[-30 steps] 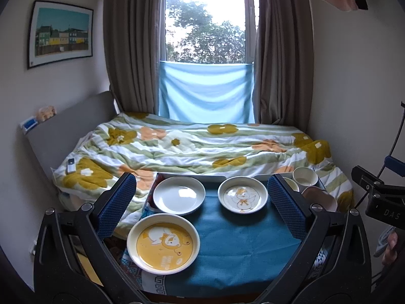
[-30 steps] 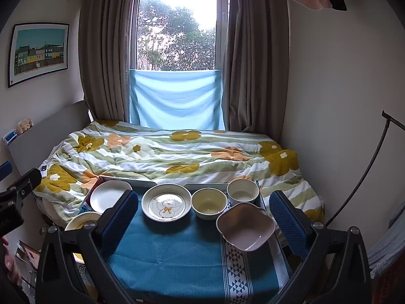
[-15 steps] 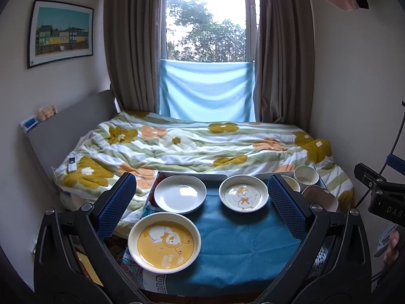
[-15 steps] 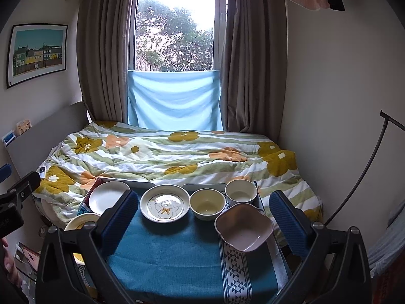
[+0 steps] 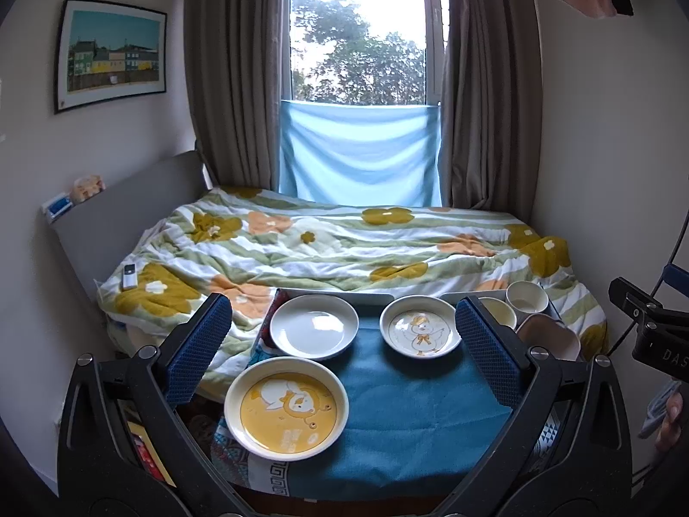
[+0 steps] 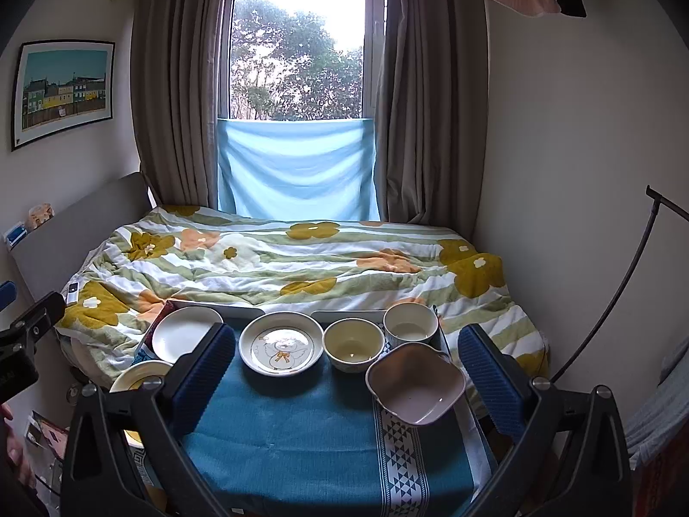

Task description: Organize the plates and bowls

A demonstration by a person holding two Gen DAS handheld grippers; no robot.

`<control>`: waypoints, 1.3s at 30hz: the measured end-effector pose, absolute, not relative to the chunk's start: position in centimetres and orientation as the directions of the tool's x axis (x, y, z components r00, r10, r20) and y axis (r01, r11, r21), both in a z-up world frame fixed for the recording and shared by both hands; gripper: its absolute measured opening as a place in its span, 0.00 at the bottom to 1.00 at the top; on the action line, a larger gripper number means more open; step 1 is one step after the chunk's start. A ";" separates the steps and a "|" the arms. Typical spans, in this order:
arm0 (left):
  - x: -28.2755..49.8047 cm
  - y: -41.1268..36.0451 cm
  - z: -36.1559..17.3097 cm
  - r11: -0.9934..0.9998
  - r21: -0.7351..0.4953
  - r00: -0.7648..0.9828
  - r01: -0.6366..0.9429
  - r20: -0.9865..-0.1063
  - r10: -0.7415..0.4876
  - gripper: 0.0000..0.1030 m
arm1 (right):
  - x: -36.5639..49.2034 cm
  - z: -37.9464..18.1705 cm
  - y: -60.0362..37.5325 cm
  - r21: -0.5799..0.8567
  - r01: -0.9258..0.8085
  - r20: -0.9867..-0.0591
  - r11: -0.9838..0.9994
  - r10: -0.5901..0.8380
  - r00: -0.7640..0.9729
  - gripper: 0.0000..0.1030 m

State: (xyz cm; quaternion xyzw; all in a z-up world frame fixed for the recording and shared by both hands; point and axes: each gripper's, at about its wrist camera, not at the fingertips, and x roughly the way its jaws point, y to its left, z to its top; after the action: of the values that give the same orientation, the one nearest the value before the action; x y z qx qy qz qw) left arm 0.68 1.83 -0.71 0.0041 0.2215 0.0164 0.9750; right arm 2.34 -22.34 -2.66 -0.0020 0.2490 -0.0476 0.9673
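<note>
Both your left gripper (image 5: 342, 351) and right gripper (image 6: 344, 364) hang wide open and empty above the blue cloth (image 6: 301, 426). Around the duck plate (image 6: 280, 349), plates lie left and bowls right, unstacked, probably laid out for sorting.

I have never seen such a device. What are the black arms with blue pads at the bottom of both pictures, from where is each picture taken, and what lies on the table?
There is no robot. A person holds one hand-held gripper in each hand, and each carries a camera looking forward between its two blue-padded fingers. One picture comes from the left gripper, the other from the right gripper. Both are open and hold nothing. On the blue cloth lie three plates: a yellow bear plate, a plain white plate and a duck plate. To the right stand two round bowls and a pink wavy-edged bowl. A bed lies behind.
</note>
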 end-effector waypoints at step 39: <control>0.3 0.4 -0.5 0.999 0.014 0.893 -0.029 -0.449 0.032 1.00 | 1.7 -2.0 -21.8 -0.019 0.090 -0.481 0.996 -0.088 0.872 1.00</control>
State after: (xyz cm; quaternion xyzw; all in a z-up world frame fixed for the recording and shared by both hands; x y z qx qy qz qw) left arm 0.33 0.45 -0.52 0.0035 0.2307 0.0156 0.9729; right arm 1.73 -21.79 -1.97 0.0020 0.2487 -0.0459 0.9675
